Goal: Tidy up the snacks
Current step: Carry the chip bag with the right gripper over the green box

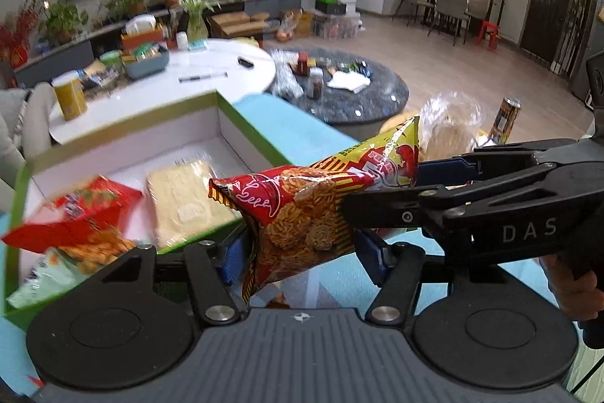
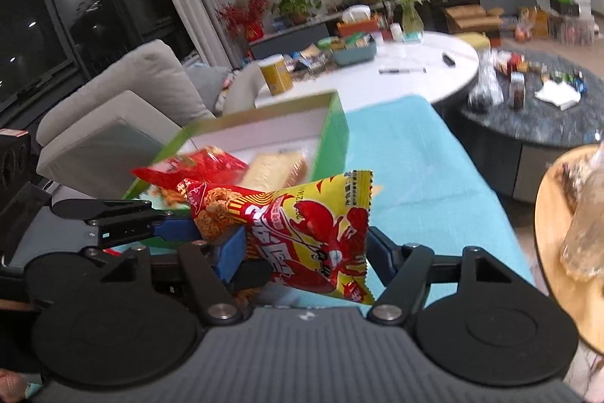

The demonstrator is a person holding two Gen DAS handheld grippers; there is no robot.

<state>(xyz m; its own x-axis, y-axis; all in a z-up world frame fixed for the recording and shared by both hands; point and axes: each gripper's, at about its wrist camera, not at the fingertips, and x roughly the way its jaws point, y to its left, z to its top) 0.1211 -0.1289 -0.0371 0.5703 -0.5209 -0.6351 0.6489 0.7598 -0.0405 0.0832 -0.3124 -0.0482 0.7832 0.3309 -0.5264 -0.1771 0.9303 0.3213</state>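
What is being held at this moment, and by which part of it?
The snack bag, by its red, noodle-printed end, clamped in the left gripper. The right gripper has its jaws around the yellow end, but they look loose.

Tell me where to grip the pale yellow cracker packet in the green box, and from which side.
Grip the pale yellow cracker packet across its narrow width, coming straight down from above. It lies flat on the floor of the green box, whose walls block any side approach. The red snack bag beside it crowds one long edge, so a grip nearer the packet's far end looks safer.
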